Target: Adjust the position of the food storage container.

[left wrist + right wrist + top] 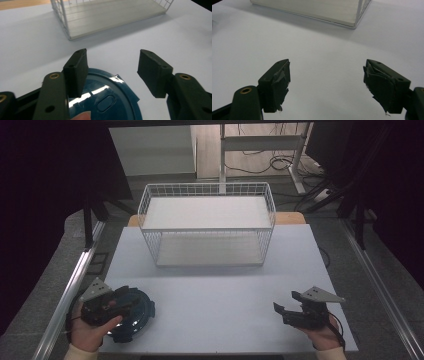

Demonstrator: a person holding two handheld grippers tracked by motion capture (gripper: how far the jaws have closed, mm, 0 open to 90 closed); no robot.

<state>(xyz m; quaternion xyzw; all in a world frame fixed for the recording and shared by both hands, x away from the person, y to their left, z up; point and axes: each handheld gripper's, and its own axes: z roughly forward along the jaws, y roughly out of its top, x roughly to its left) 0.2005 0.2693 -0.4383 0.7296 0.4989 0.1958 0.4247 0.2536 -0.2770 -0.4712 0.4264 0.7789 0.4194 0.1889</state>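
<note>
Left gripper (131, 304) lined up over blue lid (136, 316), nothing grasped yet.

Lid lies flat at lower left of the high view, near the table (215, 295) edge; in the left gripper view the jaws straddle its rim (125, 92) with pads clear of it, likely set for a rim pinch. Right gripper (289, 306) idles lower right, jaws apart and empty over bare table (324, 75). White wire basket (207, 222) stands open at upper centre, probably the drop spot.

White table (220, 295): wire basket (207, 225) at far middle edge; dark blue round lid (135, 312) flat at near left corner.
</note>
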